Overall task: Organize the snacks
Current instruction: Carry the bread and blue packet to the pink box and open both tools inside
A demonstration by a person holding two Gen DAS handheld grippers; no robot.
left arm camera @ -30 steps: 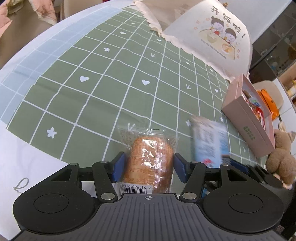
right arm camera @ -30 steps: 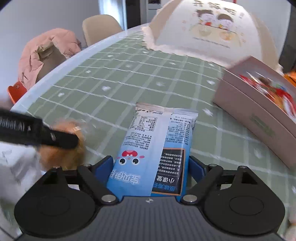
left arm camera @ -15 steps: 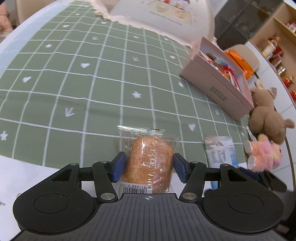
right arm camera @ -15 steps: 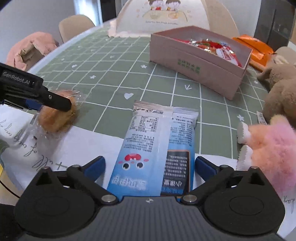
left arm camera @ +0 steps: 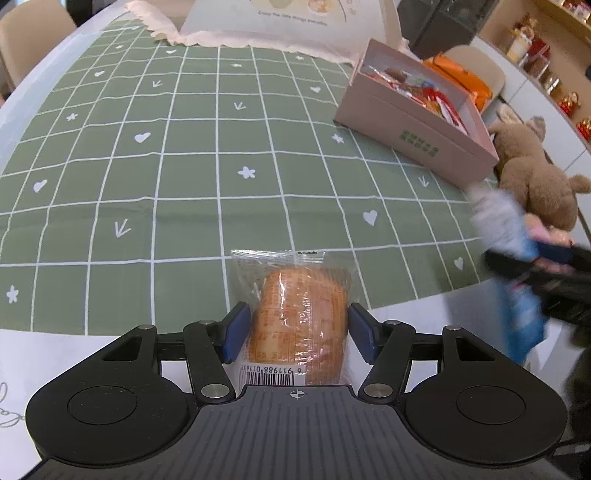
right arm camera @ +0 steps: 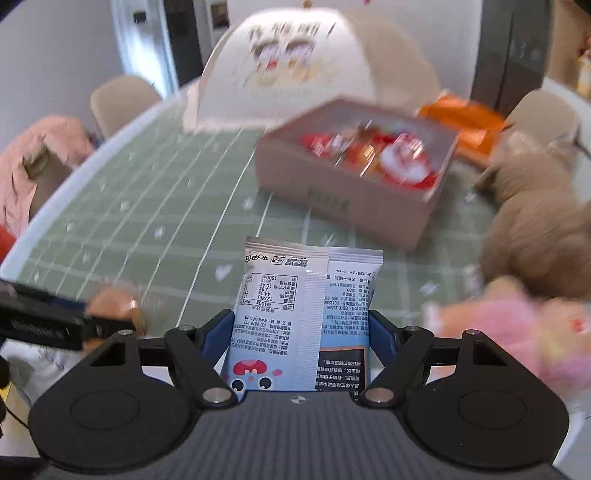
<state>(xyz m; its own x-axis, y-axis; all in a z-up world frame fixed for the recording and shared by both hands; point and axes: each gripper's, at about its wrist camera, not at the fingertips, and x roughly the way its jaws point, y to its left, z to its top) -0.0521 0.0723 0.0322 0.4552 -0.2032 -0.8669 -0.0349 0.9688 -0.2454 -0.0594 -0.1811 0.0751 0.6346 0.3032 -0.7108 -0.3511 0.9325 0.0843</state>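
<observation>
My left gripper [left arm camera: 298, 322] is shut on a clear-wrapped orange cake [left arm camera: 300, 288], which hangs just above the table's near edge. Between the blue pads of my right gripper [right arm camera: 299, 325] stands a blue and white snack packet [right arm camera: 288, 280]; the jaws are closing and the pads touch its sides. The packet is held off the table. An open pink box [left arm camera: 413, 133] with several red and orange snacks stands ahead and to the right; in the right wrist view the pink box [right arm camera: 332, 199] is straight ahead. The right gripper [left arm camera: 546, 269] shows blurred at that view's right edge.
A green checked tablecloth [left arm camera: 184, 184] covers the table. A white food cover [left arm camera: 288, 22] stands at the back. A brown plush toy [left arm camera: 532, 173] and a pink plush toy [right arm camera: 509, 332] lie right of the box, an orange bag [left arm camera: 465, 77] behind it. Chairs ring the table.
Both grippers swung right toward the pink box, each with its snack. The right one rose with the blue packet, its jaws widening, then narrowing on it.
</observation>
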